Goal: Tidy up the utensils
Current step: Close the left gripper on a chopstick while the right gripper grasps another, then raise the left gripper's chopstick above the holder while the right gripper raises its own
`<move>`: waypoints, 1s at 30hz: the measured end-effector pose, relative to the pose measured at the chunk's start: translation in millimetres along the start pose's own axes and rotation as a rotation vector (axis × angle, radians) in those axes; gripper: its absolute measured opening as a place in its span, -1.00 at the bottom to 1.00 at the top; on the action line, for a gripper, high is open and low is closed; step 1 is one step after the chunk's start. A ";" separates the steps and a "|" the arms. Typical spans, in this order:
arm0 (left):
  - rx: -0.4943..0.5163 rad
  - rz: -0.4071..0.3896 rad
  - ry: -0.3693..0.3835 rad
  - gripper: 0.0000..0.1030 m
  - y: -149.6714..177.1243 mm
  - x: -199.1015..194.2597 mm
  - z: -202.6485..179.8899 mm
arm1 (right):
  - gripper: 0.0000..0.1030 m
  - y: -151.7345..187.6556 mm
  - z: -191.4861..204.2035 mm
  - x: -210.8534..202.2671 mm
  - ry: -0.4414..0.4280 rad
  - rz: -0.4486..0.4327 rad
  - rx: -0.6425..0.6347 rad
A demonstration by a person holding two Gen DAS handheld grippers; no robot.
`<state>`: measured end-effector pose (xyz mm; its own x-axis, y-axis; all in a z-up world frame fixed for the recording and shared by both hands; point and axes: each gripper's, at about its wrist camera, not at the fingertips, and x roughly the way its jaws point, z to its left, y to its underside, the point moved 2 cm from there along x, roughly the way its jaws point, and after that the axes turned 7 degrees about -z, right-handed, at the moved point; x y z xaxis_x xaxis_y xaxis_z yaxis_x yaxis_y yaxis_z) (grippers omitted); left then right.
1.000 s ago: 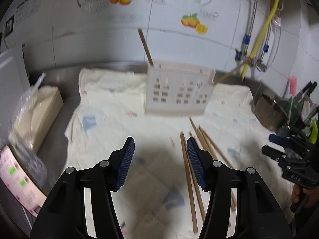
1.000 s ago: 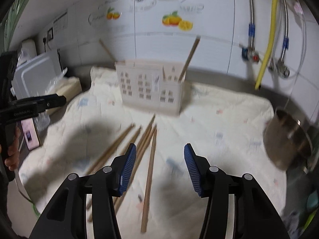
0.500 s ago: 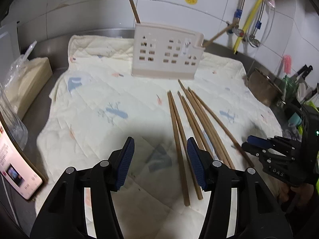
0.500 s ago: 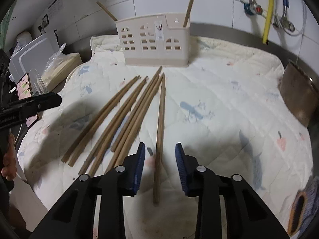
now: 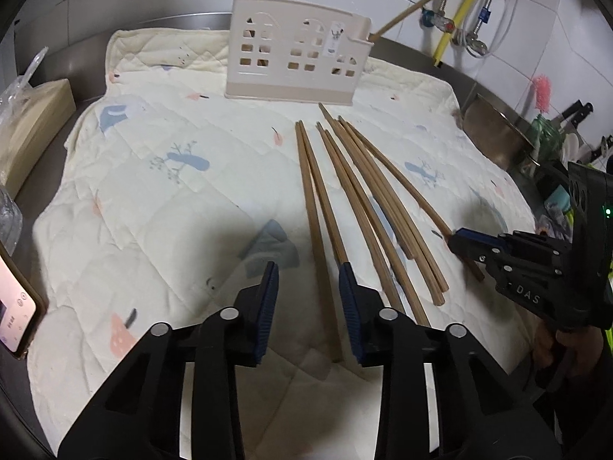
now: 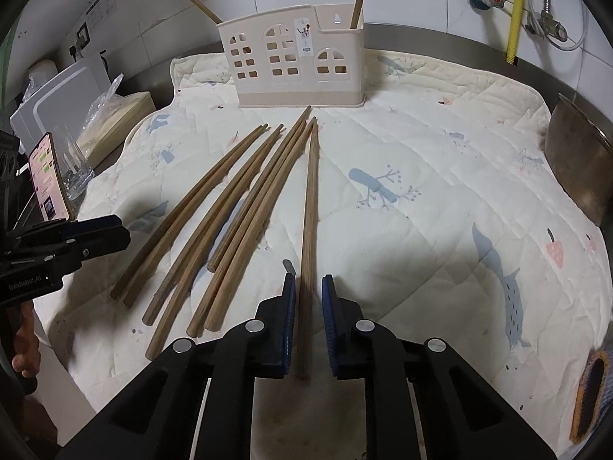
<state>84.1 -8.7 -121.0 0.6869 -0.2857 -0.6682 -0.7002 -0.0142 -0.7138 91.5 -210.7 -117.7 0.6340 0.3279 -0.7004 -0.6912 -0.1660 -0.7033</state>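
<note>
Two chopsticks already stand in your holder (image 6: 295,65); nine lie on the quilt (image 6: 440,176). Your right gripper (image 6: 308,322) jaws are closing around one chopstick (image 6: 309,211); your left gripper (image 5: 308,306) jaws, half-open and closing, straddle another chopstick (image 5: 316,222).

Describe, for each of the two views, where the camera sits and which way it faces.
Left wrist: sits on the left gripper, facing down at chopsticks and holder; its closing jaws straddle one.
Right wrist: sits on the right gripper, jaws closing around the rightmost chopstick.
Shared: quilted cloth, holder, chopsticks; each shows the other gripper.
</note>
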 end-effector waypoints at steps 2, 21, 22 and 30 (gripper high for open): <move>0.001 0.009 0.005 -0.48 1.7 2.8 -2.0 | -0.76 0.5 -0.6 0.9 0.002 0.001 0.000; -0.007 0.052 0.006 -0.71 7.5 19.4 -7.8 | -0.86 3.6 1.3 -1.5 0.021 -0.008 -0.018; -0.007 0.054 0.005 -0.71 7.2 20.4 -7.8 | -0.86 4.1 1.2 -1.2 0.021 -0.007 -0.019; 0.020 0.052 -0.026 -0.87 3.7 25.8 -10.5 | -0.87 5.3 1.3 -0.8 0.025 -0.015 -0.012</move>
<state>97.1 -26.2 -138.7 0.6547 -0.2602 -0.7096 -0.7313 0.0191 -0.6818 86.8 -210.7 -120.7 0.6526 0.3075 -0.6925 -0.6775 -0.1725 -0.7150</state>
